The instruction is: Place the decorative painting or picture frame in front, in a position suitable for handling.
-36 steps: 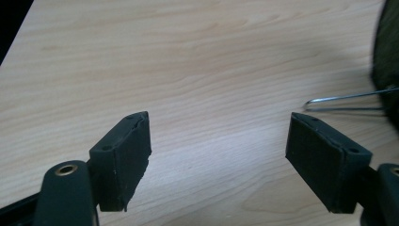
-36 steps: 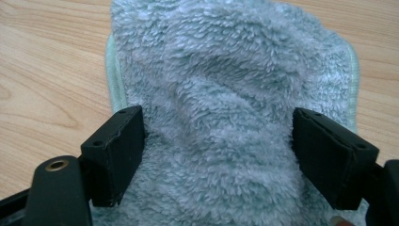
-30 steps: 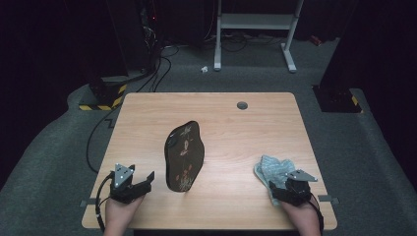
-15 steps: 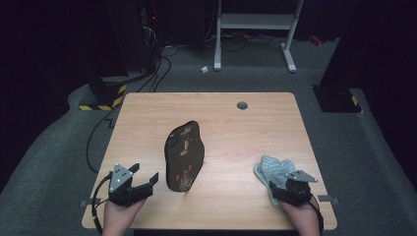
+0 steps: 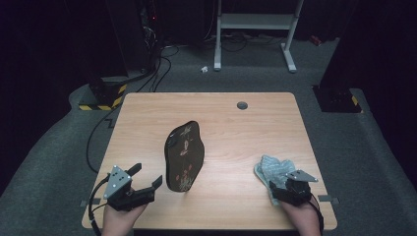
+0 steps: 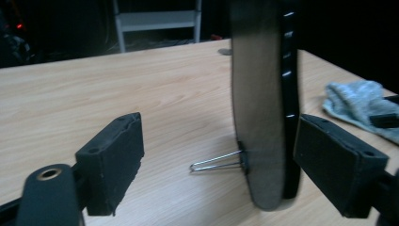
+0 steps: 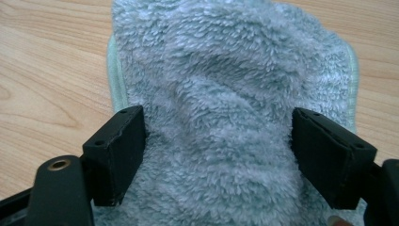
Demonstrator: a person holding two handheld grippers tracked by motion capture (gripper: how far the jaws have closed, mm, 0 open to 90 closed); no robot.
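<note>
A dark, oval, flower-patterned board (image 5: 184, 156) stands on edge, propped by a wire clip (image 6: 217, 161) at its base, mid-counter (image 5: 236, 128). A crumpled grey-blue fleece cloth (image 5: 273, 169) lies flat, well apart to the board's right near the front edge.

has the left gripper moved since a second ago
Yes. The left gripper has shifted right along the table's near edge, closer to the dark upright board, its empty jaws opening further.

High view: I look forward and down from above the near edge of the worktop (image 5: 236, 128).
Left tool (image 6: 221, 165) view: low, close, facing the upright dark board (image 6: 263, 94).
Right tool (image 7: 219, 155) view: pressed close over the grey cloth (image 7: 226, 94).
Shared: cloth, board and worktop.
</note>
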